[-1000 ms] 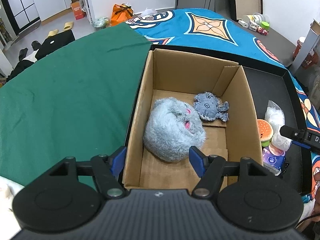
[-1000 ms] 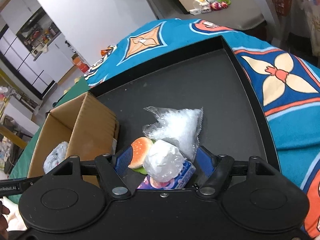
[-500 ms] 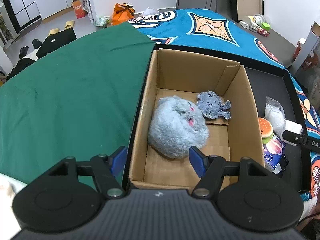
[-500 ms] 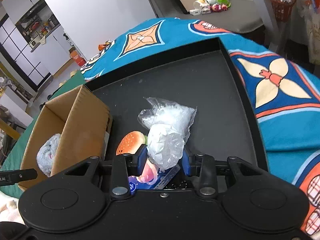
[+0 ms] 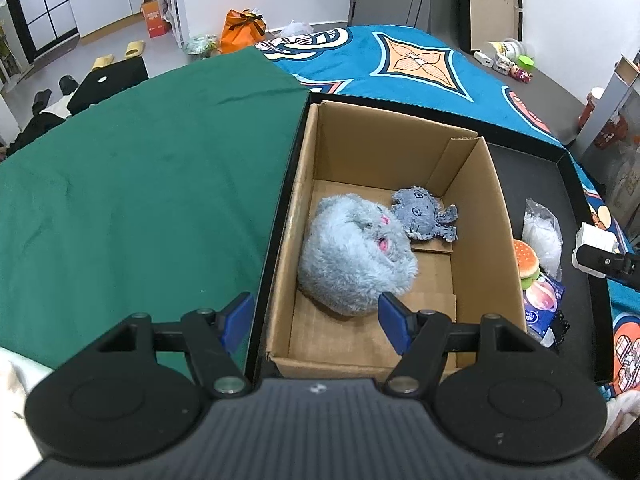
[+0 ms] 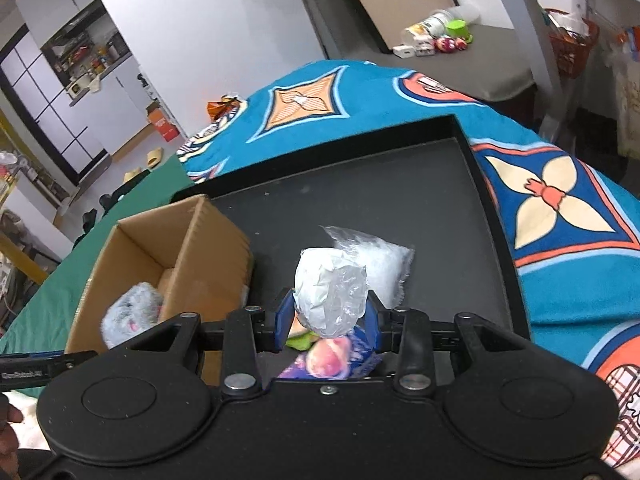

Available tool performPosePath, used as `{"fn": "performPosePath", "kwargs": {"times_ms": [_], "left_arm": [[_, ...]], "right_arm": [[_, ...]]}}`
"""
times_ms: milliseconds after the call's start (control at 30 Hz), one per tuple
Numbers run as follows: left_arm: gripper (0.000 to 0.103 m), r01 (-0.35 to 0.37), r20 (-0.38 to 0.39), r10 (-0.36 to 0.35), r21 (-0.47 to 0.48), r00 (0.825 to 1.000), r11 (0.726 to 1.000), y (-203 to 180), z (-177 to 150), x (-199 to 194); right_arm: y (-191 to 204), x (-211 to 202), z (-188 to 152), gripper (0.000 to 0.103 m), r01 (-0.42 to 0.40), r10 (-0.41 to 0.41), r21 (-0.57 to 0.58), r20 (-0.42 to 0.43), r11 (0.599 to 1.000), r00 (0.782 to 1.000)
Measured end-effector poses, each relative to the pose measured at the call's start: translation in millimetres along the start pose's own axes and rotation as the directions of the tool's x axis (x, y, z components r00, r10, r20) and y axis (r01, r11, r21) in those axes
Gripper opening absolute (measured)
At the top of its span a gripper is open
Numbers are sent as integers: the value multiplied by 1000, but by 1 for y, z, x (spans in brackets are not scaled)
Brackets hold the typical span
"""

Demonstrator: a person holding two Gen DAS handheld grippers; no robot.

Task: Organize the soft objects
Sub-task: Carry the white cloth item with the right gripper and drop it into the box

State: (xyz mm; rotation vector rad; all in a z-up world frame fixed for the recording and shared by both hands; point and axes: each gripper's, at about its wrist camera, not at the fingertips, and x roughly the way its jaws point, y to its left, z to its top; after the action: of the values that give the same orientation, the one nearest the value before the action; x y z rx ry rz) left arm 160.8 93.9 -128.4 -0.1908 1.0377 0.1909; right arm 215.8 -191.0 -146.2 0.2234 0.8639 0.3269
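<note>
Box (image 5: 472, 200): 2 plush toys (image 5: 356, 264). R gripper (image 6: 330, 316) clamps 1 white bundle (image 6: 330, 294); L gripper (image 5: 316, 316) jaws apart, empty.

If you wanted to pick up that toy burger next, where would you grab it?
Probably across the bun's rounded sides, coming from above. The toy burger lies tilted on the black tray, wedged between the cardboard box wall and a clear bag, and partly on a purple packet. Only its top is free, so a side approach looks blocked. Squeeze gently; it looks soft.
</note>
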Motion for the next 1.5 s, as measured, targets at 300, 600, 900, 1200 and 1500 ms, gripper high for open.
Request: {"fn": "performPosePath", "kwargs": {"times_ms": [300, 600, 900, 1200, 1500], "left_arm": [[67, 6, 15, -6, -13, 1000, 1000, 11, 0, -6], [67, 18, 17, -18, -32, 1000, 999, 20, 0, -5], [64, 74, 52, -71, -44, 996, 996, 21, -3, -6], [46, 117, 62, -113, -62, 992, 991, 25, -6, 2], [21, 120, 70, -114, -93, 991, 988, 36, -9, 7]], "right_arm": [[29, -11, 8, 36, -33, 34, -39, 29, 999, 999], [58, -20, 19, 37, -67, 73, -88, 62, 994, 995], [85, -22, 23, 37, -84, 94, -135, 68, 987, 993], [108, -14, 22, 37, -99, 110, -181, 47, 979, 993], [127, -1, 16, 38, -121, 126, -211, 12, 970, 992]]}}
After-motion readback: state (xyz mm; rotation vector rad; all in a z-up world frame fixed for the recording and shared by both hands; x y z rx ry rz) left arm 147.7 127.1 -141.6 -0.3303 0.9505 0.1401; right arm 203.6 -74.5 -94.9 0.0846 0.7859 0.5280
